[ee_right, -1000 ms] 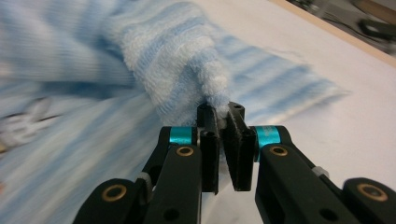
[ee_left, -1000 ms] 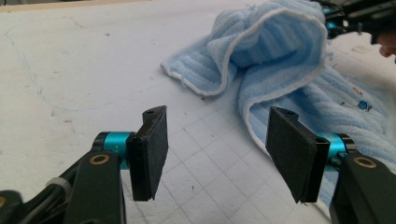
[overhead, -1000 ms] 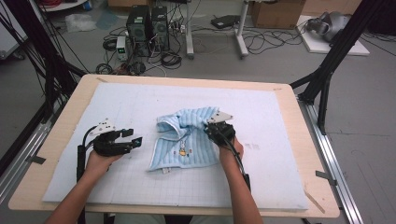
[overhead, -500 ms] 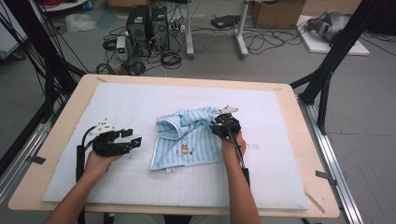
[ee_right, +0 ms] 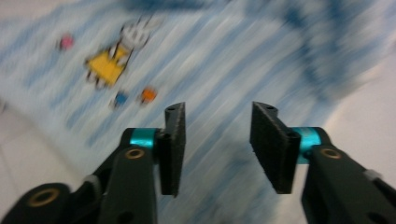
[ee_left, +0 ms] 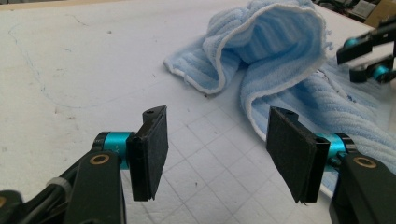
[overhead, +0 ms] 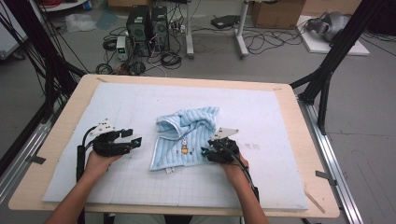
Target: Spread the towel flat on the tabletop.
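A light blue ribbed towel point(overhead: 187, 133) lies crumpled on the white mat, its far part folded over in a hump point(ee_left: 280, 51). A small embroidered figure point(overhead: 184, 150) point(ee_right: 109, 63) shows near its front edge. My left gripper point(overhead: 135, 140) point(ee_left: 217, 149) rests left of the towel, open, with only bare mat between its pads. My right gripper point(overhead: 205, 151) point(ee_right: 217, 140) hovers over the towel's right front part and is seen farther off as the right gripper point(ee_left: 369, 56). Its jaws have just been closing but stand apart, with nothing between the pads; this view is blurred.
The gridded white mat point(overhead: 261, 112) covers a wooden table point(overhead: 308, 154). Black frame posts point(overhead: 327, 70) stand at both sides. Computer cases point(overhead: 147, 23) and cables lie on the floor beyond the far edge.
The right gripper let go of the towel's far right fold, opened and moved toward the near edge. The left gripper stayed put.
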